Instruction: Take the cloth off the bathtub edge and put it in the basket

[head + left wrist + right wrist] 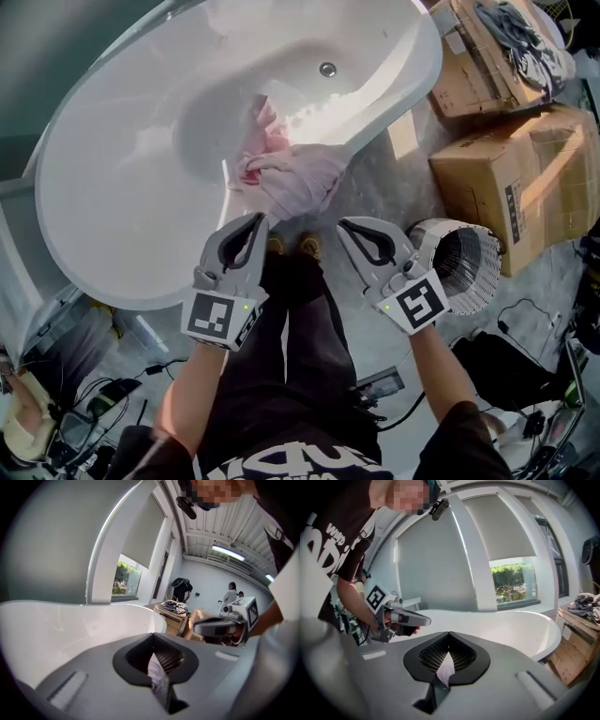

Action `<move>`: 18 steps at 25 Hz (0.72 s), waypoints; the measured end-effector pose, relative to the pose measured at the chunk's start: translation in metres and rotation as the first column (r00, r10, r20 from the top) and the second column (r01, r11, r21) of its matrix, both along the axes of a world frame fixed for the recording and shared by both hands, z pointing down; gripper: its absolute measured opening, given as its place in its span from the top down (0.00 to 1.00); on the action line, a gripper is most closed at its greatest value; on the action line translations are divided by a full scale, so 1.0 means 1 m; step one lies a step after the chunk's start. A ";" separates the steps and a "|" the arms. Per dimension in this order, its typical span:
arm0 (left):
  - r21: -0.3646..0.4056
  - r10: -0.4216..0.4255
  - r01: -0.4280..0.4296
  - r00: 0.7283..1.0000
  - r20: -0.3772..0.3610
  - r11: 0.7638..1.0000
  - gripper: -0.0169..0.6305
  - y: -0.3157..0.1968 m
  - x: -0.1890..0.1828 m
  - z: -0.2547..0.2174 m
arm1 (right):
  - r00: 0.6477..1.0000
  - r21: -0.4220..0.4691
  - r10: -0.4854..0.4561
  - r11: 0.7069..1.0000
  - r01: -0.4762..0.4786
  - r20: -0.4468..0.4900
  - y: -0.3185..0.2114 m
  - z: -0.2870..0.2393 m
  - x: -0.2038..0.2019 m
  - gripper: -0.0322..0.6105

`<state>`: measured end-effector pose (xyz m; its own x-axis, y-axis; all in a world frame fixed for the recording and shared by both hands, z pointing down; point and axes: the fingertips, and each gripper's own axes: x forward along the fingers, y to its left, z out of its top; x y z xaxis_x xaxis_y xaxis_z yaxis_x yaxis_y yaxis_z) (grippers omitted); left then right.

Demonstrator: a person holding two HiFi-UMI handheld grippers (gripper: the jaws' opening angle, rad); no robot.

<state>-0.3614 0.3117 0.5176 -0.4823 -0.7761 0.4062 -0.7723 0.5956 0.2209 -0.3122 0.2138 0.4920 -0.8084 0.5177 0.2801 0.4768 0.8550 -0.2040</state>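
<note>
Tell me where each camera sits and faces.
Head view: on the person's head, steeply down at bathtub, cloth, basket; forearms, legs, left gripper, right gripper show.
Left gripper view: on that gripper, across the bathtub; right gripper and forearm show.
Right gripper view: on that gripper, toward bathtub and window; left gripper, forearm show.
All share the bathtub.

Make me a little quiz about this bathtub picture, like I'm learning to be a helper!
1. True or false: the pink cloth is already in the basket.
2. Where is the basket? A) inside the bathtub; B) on the floor beside the cardboard box; C) on top of a box.
3. Fill in: the jaws of the left gripper and the right gripper are both ____.

Key: 1 false, it hangs over the tub's edge; 2 B; 3 shut.
</note>
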 end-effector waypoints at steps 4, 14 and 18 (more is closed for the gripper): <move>-0.002 0.025 -0.025 1.000 0.000 1.000 0.98 -0.004 0.000 0.006 | 0.992 0.005 -0.115 0.993 0.116 -0.044 0.002 0.017 0.018 0.94; -0.022 0.029 -0.029 0.999 -0.030 0.999 0.98 0.004 0.008 0.029 | 0.997 0.076 -0.068 0.995 0.071 -0.041 -0.033 0.041 0.025 0.94; -0.033 0.039 -0.040 0.998 -0.042 0.999 0.98 0.005 0.013 0.039 | 1.000 0.014 0.007 1.000 -0.007 -0.020 -0.006 0.048 0.018 0.93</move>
